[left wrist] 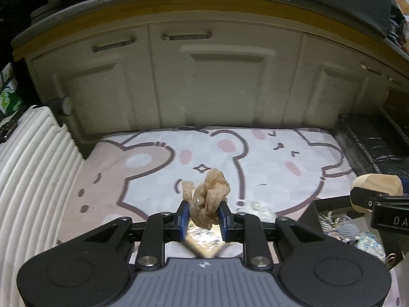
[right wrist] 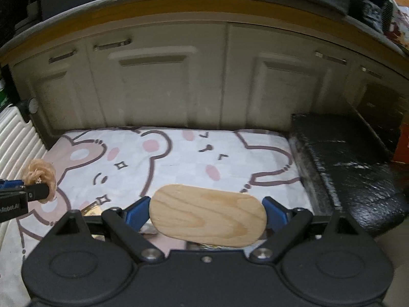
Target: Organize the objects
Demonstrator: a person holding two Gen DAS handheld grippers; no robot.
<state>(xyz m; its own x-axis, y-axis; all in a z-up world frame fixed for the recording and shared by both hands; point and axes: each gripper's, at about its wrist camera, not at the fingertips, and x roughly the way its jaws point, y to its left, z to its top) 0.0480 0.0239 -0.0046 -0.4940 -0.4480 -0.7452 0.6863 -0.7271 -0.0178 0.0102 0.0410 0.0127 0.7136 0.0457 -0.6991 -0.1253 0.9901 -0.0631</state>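
Observation:
My left gripper (left wrist: 203,213) is shut on a beige ruffled fabric scrunchie (left wrist: 208,197), held above the cartoon bear mat (left wrist: 268,158). The same scrunchie (right wrist: 42,174) shows at the left edge of the right wrist view, with the left gripper's black finger under it. My right gripper (right wrist: 207,213) holds a flat oval wooden lid (right wrist: 208,216) by its two ends, jaws spread wide around it. That wooden lid (left wrist: 375,188) also appears at the right edge of the left wrist view. Below it sits a dark tray (left wrist: 329,206) with several small items inside.
Cream cabinet doors (left wrist: 217,81) with metal handles stand behind the mat under a dark counter edge. A white ribbed case (left wrist: 33,158) lies at the left. A black wrapped box (right wrist: 350,168) borders the mat on the right.

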